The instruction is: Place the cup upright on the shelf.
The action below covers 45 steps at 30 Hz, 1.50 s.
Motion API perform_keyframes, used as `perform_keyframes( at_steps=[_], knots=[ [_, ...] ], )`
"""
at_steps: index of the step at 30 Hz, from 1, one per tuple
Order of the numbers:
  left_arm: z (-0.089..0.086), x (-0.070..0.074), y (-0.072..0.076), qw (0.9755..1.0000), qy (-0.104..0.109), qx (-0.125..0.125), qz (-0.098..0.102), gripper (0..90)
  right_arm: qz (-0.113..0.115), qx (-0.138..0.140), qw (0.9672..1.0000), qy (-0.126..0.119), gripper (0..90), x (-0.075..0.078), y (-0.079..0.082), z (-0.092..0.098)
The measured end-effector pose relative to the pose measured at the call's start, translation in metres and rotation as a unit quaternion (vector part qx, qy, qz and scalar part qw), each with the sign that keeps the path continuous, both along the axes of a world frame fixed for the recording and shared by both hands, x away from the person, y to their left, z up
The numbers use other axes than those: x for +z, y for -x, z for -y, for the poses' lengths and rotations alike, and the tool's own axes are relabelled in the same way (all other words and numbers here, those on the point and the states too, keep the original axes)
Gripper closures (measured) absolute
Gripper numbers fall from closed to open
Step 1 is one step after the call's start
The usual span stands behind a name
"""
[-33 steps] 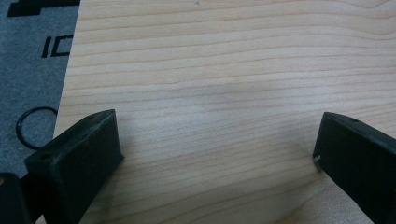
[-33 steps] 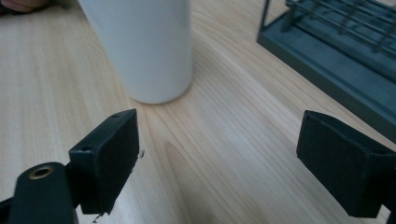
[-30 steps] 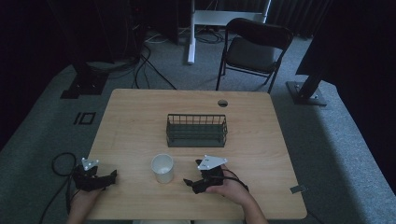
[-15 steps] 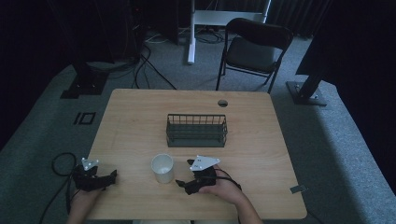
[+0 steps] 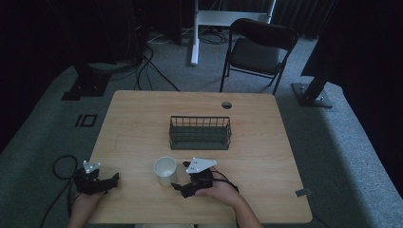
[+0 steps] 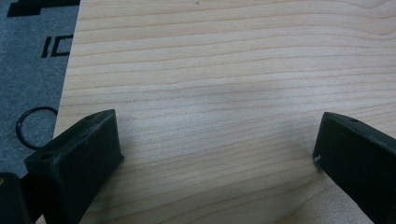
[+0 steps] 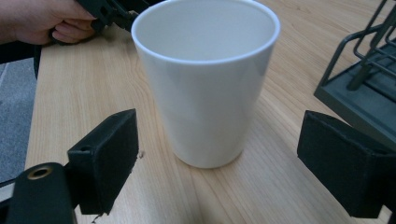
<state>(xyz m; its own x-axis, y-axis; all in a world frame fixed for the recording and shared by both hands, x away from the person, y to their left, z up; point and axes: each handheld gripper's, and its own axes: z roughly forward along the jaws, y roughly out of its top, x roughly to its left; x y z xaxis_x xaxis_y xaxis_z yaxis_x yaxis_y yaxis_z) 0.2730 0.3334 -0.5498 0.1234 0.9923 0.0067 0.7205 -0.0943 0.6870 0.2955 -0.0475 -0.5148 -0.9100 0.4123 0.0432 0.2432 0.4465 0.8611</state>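
Note:
A white cup (image 5: pixel 165 170) stands upright and empty on the wooden table (image 5: pixel 142 123), near the front edge. My right gripper (image 5: pixel 178 186) lies just right of it, open, its jaws pointing at the cup. In the right gripper view the cup (image 7: pixel 208 79) stands just ahead of the gap between the two spread jaws, untouched by either. My left gripper (image 5: pixel 113 179) rests at the table's front left corner, open; its jaws are wide apart over bare wood (image 6: pixel 219 107) with nothing between them.
A dark wire basket (image 5: pixel 200 132) stands mid-table behind the cup, its corner (image 7: pixel 359 70) close to the right jaw. A round cable hole (image 5: pixel 226 104) lies near the far edge. A folding chair (image 5: pixel 259 52) stands beyond the table. Cables trail off the left side.
My right gripper has moved left toward the cup and now points at it from close by. The left gripper and the cup have stayed put.

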Motion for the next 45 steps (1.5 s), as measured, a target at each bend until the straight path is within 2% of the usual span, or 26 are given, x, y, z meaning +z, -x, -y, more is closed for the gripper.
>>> perform_keyframes(
  at_steps=[23,28,34,45],
  knots=[
    [0.000,0.000,0.000,1.0000,0.000,-0.001,-0.001,1.0,0.010,0.015,0.9997,-0.018,12.3,0.008,-0.008,-0.028],
    [0.000,0.000,0.000,1.0000,0.000,0.000,0.000,1.0,0.019,0.018,0.9995,-0.016,12.3,0.007,-0.010,-0.034],
    [0.000,0.000,0.000,1.0000,0.000,0.000,0.000,1.0,0.016,0.015,0.9994,-0.026,12.3,0.009,-0.013,-0.038],
    [0.000,0.000,0.000,1.0000,0.000,0.000,0.000,1.0,0.024,0.018,0.9991,-0.029,12.4,0.011,-0.015,-0.043]
  ],
)
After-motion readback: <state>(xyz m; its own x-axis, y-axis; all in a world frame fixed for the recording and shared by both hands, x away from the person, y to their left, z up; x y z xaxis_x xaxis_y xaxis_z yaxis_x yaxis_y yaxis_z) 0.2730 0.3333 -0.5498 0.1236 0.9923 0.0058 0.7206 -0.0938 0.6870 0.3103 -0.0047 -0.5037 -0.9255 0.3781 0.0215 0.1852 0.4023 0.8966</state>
